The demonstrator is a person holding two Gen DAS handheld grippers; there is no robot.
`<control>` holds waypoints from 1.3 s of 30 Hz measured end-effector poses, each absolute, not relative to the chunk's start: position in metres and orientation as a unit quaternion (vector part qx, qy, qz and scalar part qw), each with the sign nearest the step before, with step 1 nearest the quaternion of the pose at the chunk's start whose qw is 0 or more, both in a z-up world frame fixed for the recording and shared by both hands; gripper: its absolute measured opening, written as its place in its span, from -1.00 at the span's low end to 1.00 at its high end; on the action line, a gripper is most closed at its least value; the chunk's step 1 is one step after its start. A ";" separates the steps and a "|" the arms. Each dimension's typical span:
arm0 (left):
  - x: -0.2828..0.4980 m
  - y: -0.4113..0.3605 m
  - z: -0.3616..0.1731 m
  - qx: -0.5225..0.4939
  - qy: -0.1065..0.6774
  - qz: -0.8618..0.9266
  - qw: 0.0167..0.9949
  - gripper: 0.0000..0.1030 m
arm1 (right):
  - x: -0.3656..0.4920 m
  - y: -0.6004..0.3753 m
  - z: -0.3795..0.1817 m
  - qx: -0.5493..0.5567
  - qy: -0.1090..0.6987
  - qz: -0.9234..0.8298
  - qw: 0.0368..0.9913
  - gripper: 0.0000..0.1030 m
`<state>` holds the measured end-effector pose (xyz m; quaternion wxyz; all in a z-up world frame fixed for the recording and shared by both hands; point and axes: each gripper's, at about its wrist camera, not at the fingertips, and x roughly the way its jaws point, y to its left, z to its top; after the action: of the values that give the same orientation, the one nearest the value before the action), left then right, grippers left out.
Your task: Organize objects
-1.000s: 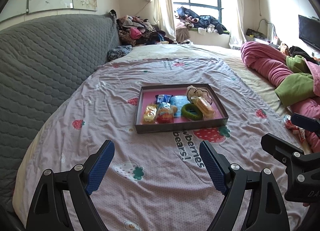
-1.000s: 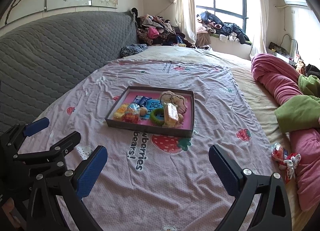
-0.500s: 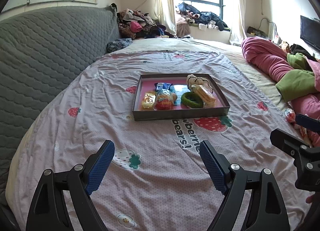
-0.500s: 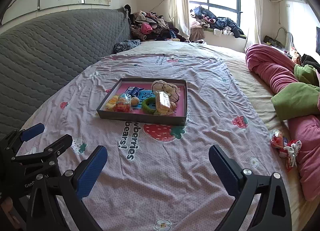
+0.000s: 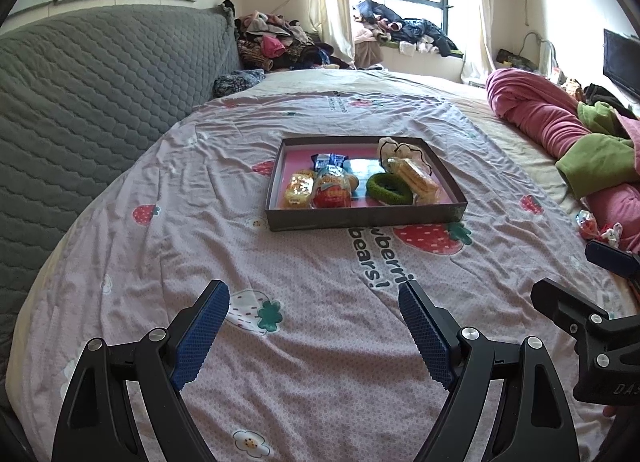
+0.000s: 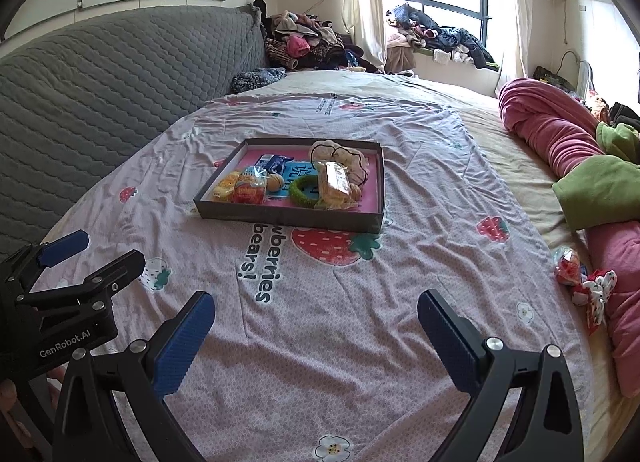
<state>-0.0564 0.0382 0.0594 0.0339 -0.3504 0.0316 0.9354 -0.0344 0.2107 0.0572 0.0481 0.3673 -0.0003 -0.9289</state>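
A dark shallow box with a pink floor [image 5: 360,217] [image 6: 288,217] sits mid-bed. It holds snack packets [image 5: 330,191] [image 6: 240,187], a green ring [image 5: 390,189] [image 6: 302,191], a wrapped cake [image 5: 416,179] [image 6: 336,179] and a cream scrunchie [image 6: 340,155]. A red-wrapped snack [image 6: 568,266] and a floral scrunchie [image 6: 598,290] lie loose by the pink blanket, also in the left wrist view [image 5: 588,223]. My left gripper [image 5: 314,330] is open and empty, well short of the box. My right gripper [image 6: 316,342] is open and empty, beside it.
A strawberry-print sheet [image 5: 240,254] covers the bed. A grey quilted headboard [image 5: 80,109] runs along the left. A rolled pink blanket [image 6: 560,133] and green cloth [image 6: 600,189] lie at the right. Clothes are heaped by the window [image 6: 432,37].
Both grippers have drawn back a little from the box and stay open and empty. Nothing in the box has moved.
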 end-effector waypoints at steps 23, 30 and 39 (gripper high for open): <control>-0.069 0.037 0.022 -0.373 0.036 0.927 0.027 0.70 | -0.048 0.212 0.019 0.387 -0.011 -0.920 0.056 0.99; -0.073 0.035 0.014 -0.378 0.034 0.925 0.024 0.70 | -0.048 0.214 0.007 0.391 -0.013 -0.919 0.055 0.99; -0.074 0.034 0.002 -0.383 0.038 0.923 0.023 0.70 | -0.049 0.213 -0.004 0.397 -0.014 -0.916 0.054 0.99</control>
<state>-0.0742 0.0342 0.0019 0.0229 -0.3830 0.0379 0.9227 -0.0492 0.2134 -0.0037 0.0542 0.3974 -0.0136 -0.9160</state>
